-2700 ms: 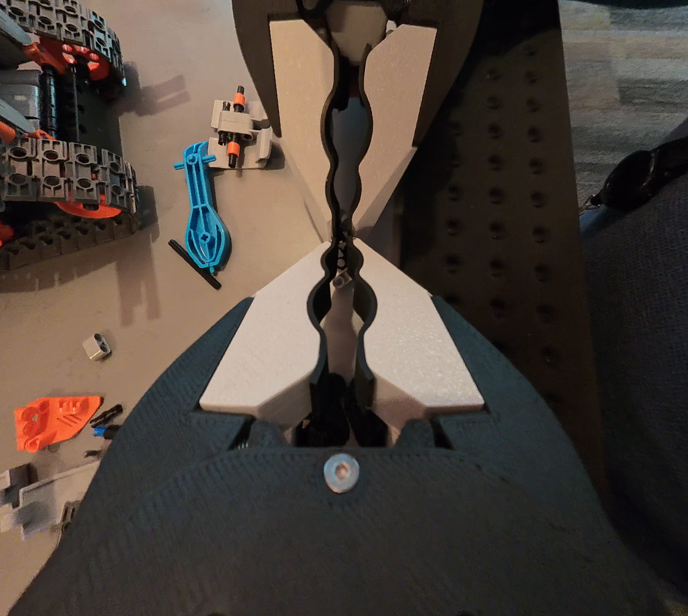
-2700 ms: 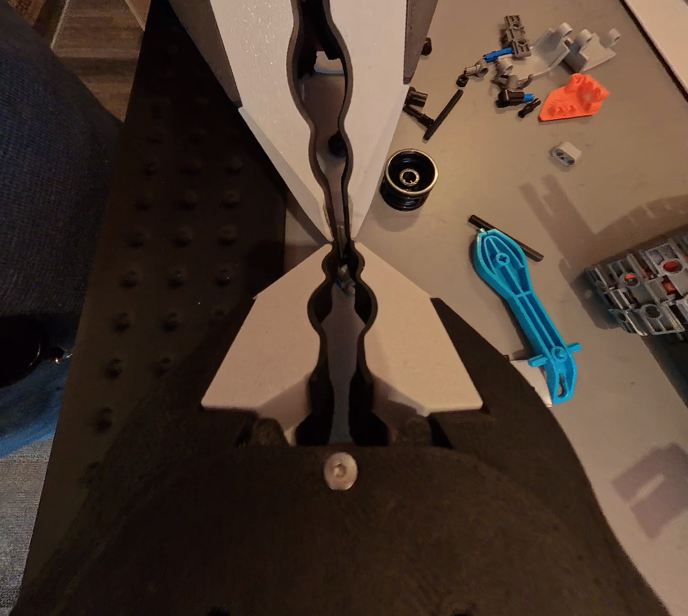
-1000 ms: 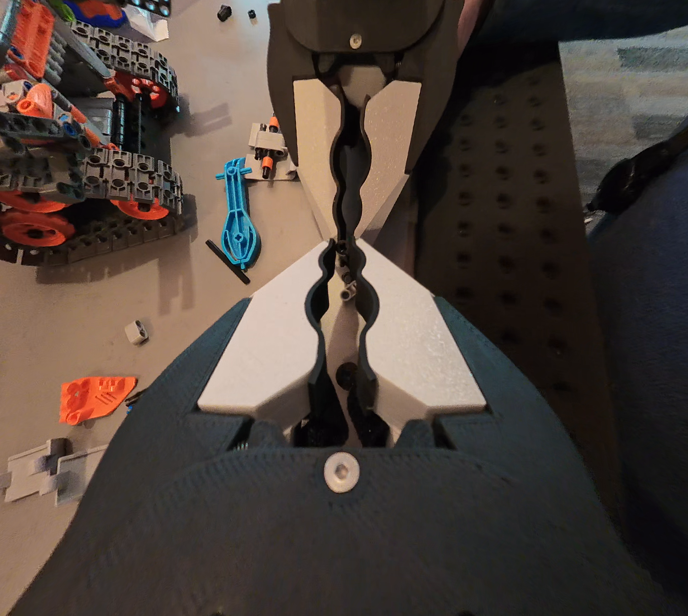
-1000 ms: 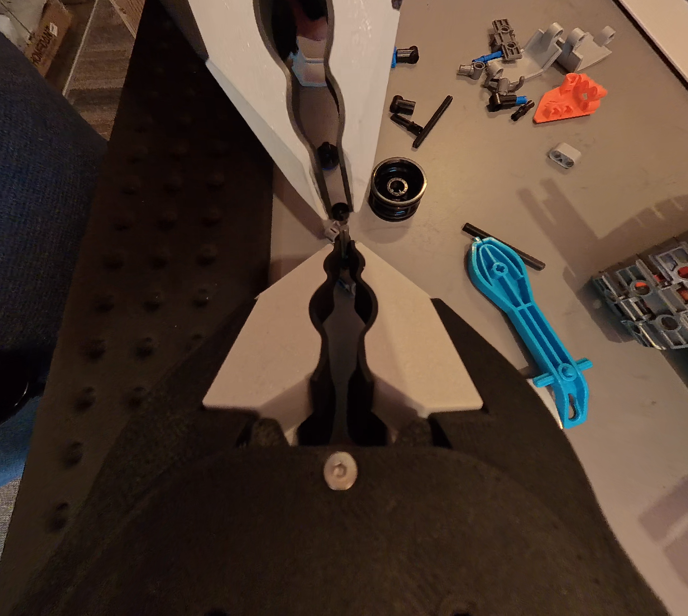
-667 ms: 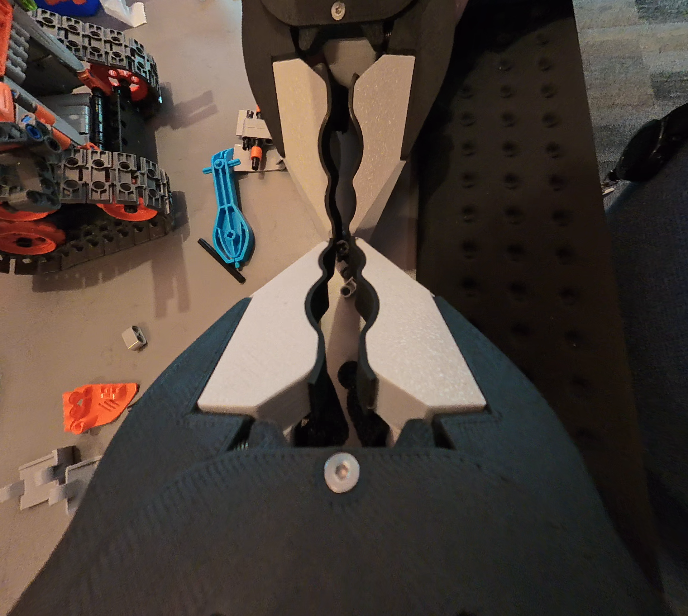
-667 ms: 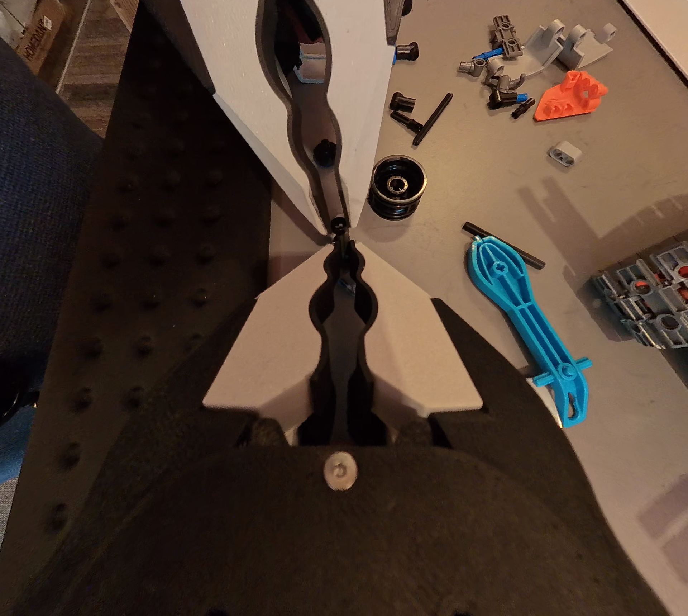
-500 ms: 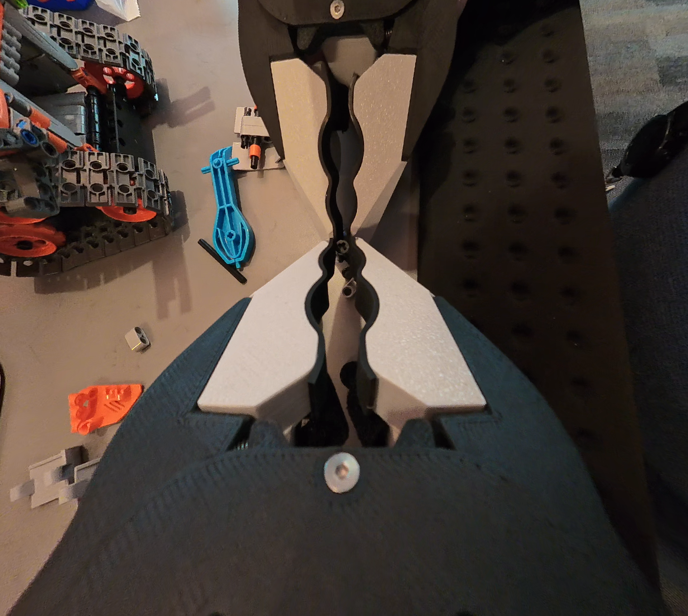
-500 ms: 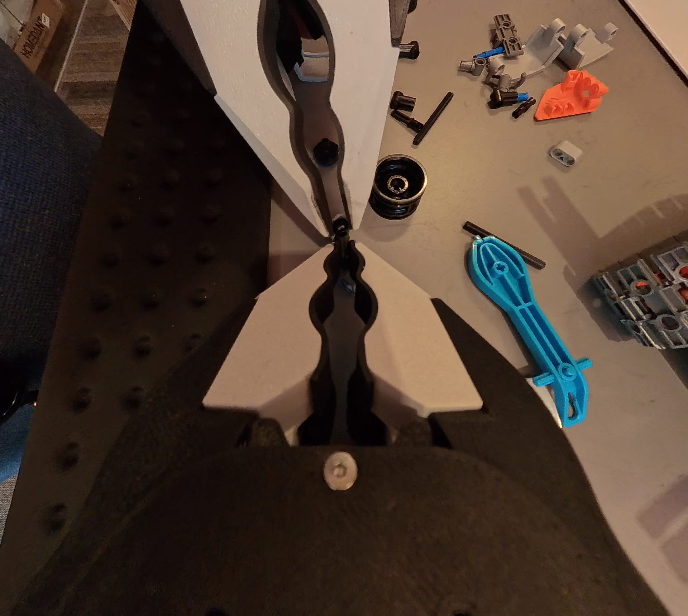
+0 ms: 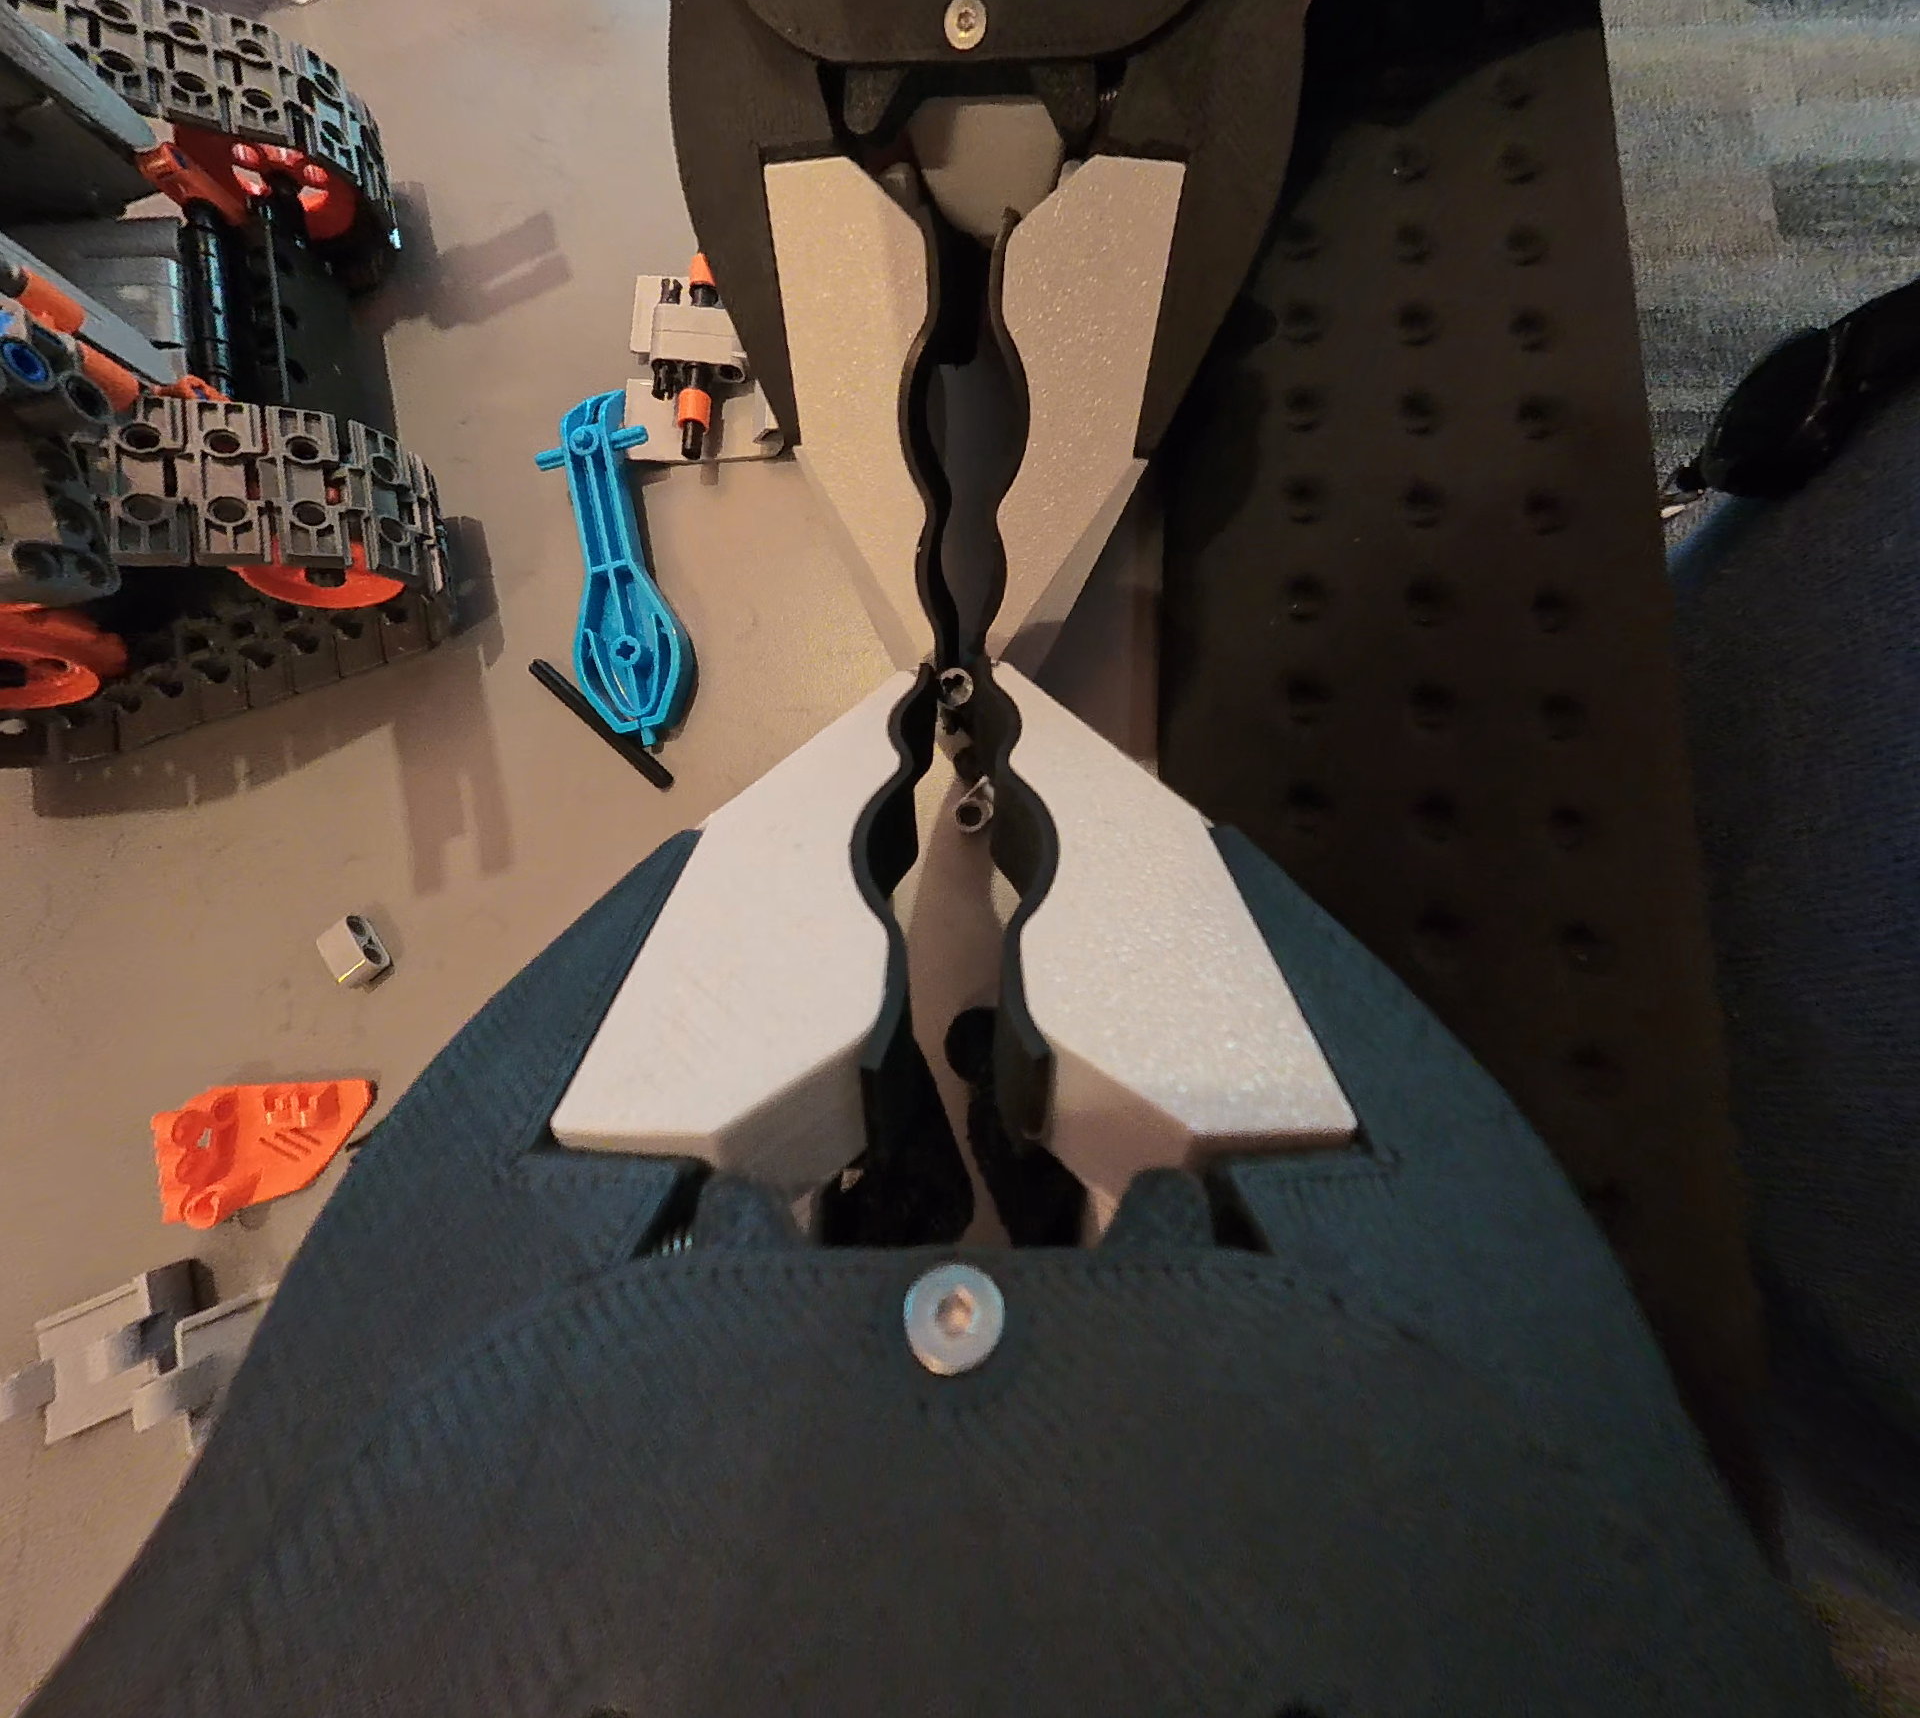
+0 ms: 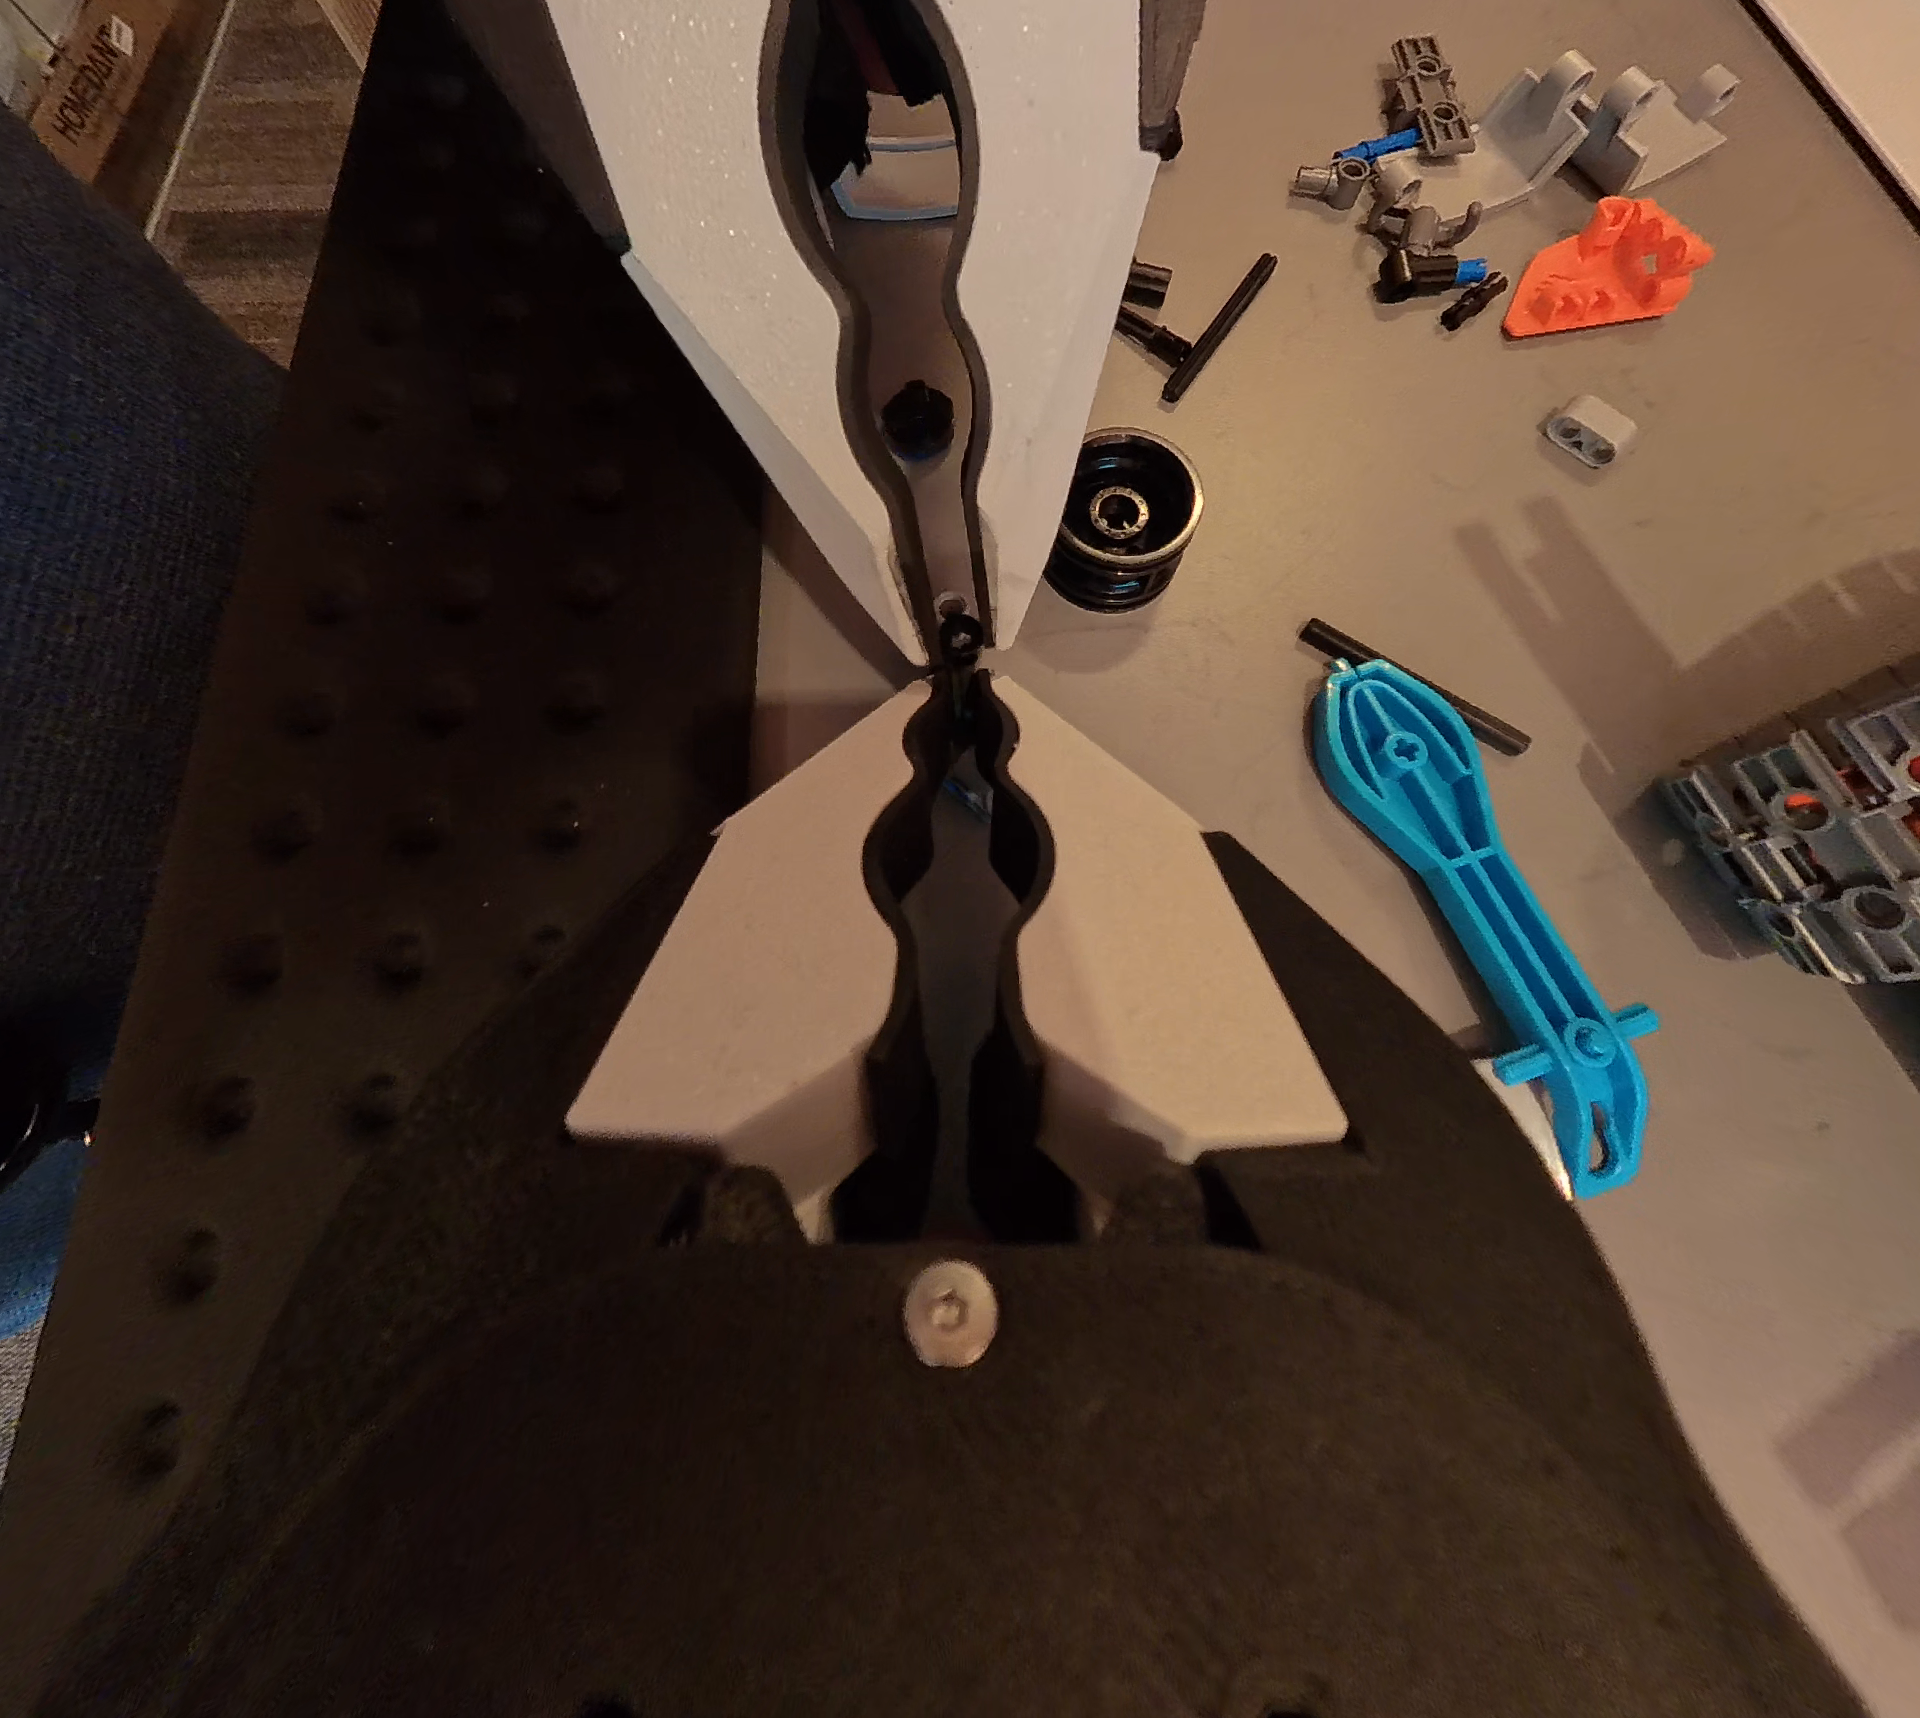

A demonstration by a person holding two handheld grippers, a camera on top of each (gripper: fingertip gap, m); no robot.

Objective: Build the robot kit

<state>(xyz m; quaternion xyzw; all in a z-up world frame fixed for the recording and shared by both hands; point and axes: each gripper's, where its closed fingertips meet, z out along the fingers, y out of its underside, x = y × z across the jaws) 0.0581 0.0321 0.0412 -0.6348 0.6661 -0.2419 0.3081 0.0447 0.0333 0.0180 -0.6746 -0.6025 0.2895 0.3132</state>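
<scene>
Bare tabletop (image 10: 1299,525) lies between the black wheel (image 10: 1124,525) and blue tool (image 10: 1455,889) (loose parts beyond).

Beside the jaws on grey tabletop (image 10: 1299,837): blue lever tool (image 9: 621,567) over black axle (image 9: 601,726); tracked model (image 9: 197,380) farther out; black wheel (image 10: 1124,522); orange panel (image 10: 1605,269); small grey connector (image 9: 354,950).

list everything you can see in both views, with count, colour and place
tracked toy vehicle: one, grey, black and orange, table's far left
blue lever tool: one, beside a black rod
orange panel: one, near loose grey and black connectors
small grey block: one, alone on table
black wheel: one, by the left gripper's tip
studded black mat: one, along table edge
left gripper: shut on small grey connector
right gripper: shut on small black pin, tip to tip
</scene>
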